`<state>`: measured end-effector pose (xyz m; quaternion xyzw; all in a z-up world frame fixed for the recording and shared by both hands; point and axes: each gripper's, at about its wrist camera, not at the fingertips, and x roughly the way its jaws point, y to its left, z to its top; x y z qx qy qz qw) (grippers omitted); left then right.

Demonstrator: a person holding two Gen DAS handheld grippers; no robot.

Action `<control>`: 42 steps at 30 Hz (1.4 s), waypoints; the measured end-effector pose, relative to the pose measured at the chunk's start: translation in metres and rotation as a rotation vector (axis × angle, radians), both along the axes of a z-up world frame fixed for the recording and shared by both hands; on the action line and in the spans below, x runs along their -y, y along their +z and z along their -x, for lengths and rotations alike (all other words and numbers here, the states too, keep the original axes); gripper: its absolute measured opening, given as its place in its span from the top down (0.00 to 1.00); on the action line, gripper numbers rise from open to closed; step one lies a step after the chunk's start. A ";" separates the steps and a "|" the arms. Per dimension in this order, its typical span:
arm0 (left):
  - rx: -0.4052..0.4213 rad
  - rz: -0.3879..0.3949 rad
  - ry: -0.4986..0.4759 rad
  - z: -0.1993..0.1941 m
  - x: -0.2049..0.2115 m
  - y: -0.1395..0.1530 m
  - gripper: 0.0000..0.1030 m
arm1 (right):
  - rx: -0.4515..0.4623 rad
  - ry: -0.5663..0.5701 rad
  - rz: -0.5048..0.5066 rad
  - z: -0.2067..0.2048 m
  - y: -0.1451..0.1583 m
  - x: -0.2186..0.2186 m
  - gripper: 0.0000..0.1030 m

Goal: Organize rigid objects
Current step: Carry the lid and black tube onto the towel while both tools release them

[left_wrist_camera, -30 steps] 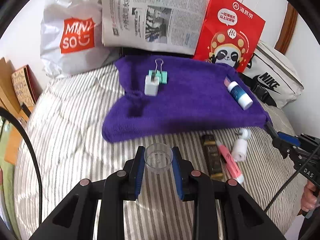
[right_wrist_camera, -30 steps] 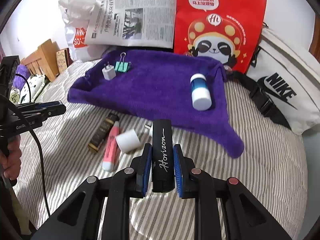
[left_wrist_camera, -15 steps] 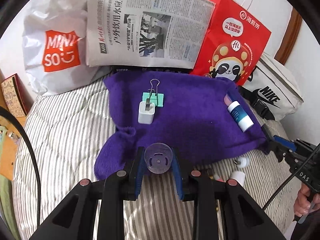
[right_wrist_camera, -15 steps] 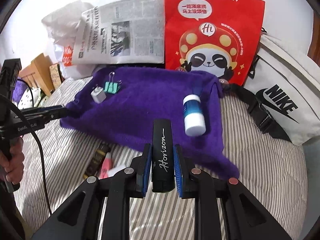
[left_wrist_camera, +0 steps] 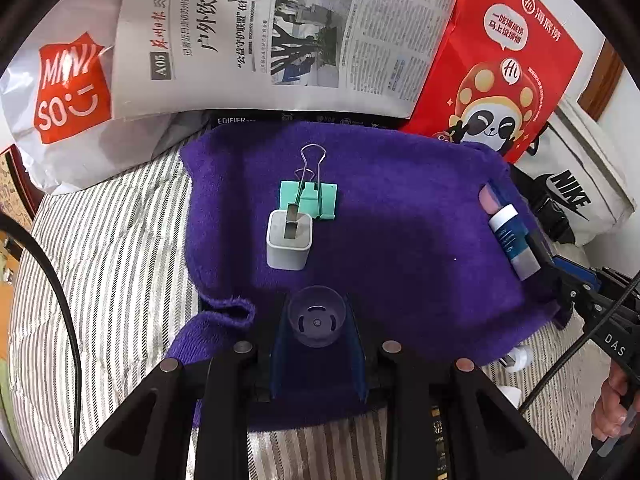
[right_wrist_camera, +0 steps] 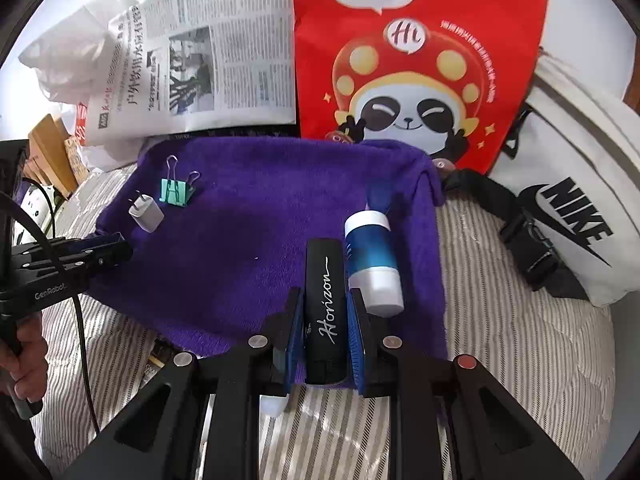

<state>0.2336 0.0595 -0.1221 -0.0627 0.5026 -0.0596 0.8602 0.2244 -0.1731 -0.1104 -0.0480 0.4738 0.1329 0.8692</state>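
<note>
My left gripper [left_wrist_camera: 317,320] is shut on a small clear plastic cap [left_wrist_camera: 317,317], held over the near edge of the purple towel [left_wrist_camera: 400,248]. On the towel lie a white charger plug [left_wrist_camera: 289,239], a green binder clip [left_wrist_camera: 309,196] and a blue-and-white bottle [left_wrist_camera: 512,240]. My right gripper [right_wrist_camera: 325,312] is shut on a black tube marked Horizon [right_wrist_camera: 325,304], over the towel's [right_wrist_camera: 240,248] near right part, just left of the blue-and-white bottle [right_wrist_camera: 374,260]. The plug [right_wrist_camera: 146,213] and clip [right_wrist_camera: 175,192] sit at the towel's far left.
Striped bedding [left_wrist_camera: 112,280] lies under the towel. Behind stand a newspaper [left_wrist_camera: 280,32], a white Miniso bag [left_wrist_camera: 68,88], a red panda bag [right_wrist_camera: 416,60] and a white Nike bag [right_wrist_camera: 572,208]. Small items [left_wrist_camera: 516,358] lie off the towel's near edge. A hand [right_wrist_camera: 24,360] holds the other gripper.
Both grippers moved forward from the striped bedding to above the towel, each keeping its hold. The loose items on the bedding slid out of view beneath them.
</note>
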 end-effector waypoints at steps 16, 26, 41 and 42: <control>-0.038 -0.022 0.017 -0.014 -0.003 -0.017 0.75 | -0.051 0.014 0.026 -0.027 -0.027 -0.002 0.79; -0.042 -0.025 0.019 -0.015 -0.007 -0.020 0.75 | -0.069 0.008 0.042 -0.039 -0.038 -0.007 0.79; -0.040 -0.063 0.007 -0.013 -0.001 -0.023 0.75 | -0.063 0.020 0.047 -0.041 -0.044 -0.009 0.79; -0.040 -0.067 0.005 -0.013 -0.001 -0.023 0.75 | -0.064 0.021 0.046 -0.041 -0.044 -0.010 0.79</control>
